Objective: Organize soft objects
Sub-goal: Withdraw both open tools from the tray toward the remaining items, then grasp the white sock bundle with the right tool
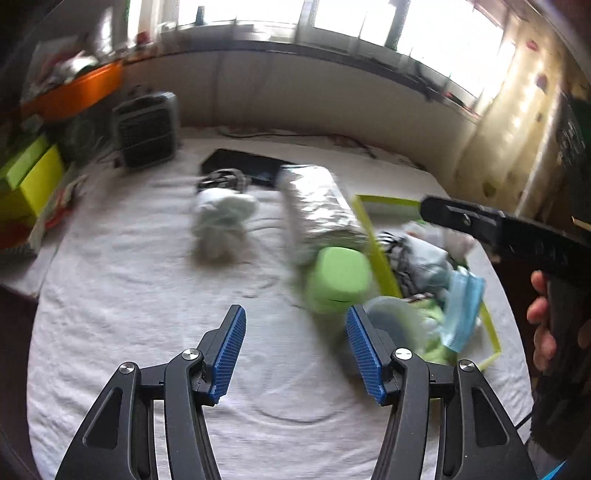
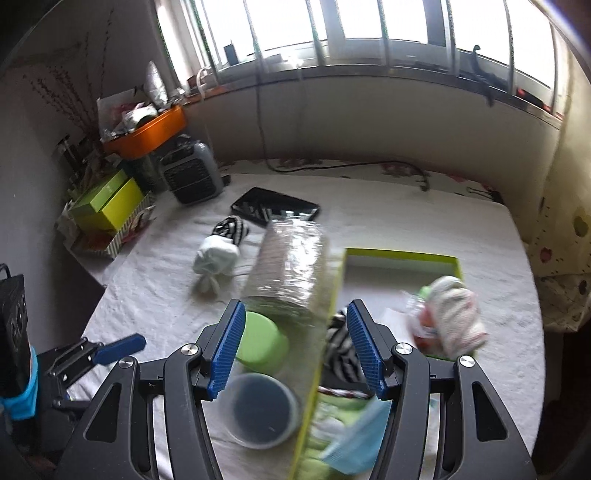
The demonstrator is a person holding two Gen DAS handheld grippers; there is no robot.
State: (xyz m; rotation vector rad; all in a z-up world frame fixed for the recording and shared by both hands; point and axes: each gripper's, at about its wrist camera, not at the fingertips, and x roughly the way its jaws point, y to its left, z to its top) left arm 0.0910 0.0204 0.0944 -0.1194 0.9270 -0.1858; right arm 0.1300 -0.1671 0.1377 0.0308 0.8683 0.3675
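Left wrist view
Left gripper (image 1: 295,350): your fingers stand spread with nothing between them, only the white sheet (image 1: 147,295) below.
White bundle (image 1: 221,225): it lies loose on the sheet at 11 o'clock from your fingertips, well apart from the box.
Box (image 1: 380,254): lime walls at 2 o'clock, holding a striped cloth (image 1: 399,258) and a blue mask (image 1: 461,306) draped over the near rim.
Green cup (image 1: 338,278): just outside the box at 1 o'clock, beside the foil roll (image 1: 317,206).
Right gripper (image 1: 491,225): you see it side-on at 3 o'clock; whether its fingers are spread cannot be told from here.
Handling: the bundle looks light and soft and should squash under the pads; I would pinch across its thick middle, not the floppy tail.

Right wrist view
Right gripper (image 2: 295,350): fingers spread, empty, hovering over the box wall (image 2: 321,332).
Bundle: at 10 o'clock (image 2: 216,262), touching a striped sock (image 2: 231,229) behind it.
Inside box: a knitted piece (image 2: 458,314) at 2 o'clock, the mask (image 2: 354,439) at 5 o'clock.
Clear cup (image 2: 258,410): outside the box at 7 o'clock, likely hard.
Surface: wrinkled sheet; a low grab may catch it.
Room: window bars (image 2: 332,26) at 12 o'clock, heater (image 2: 192,173) and orange tub (image 2: 147,133) at 10 o'clock.
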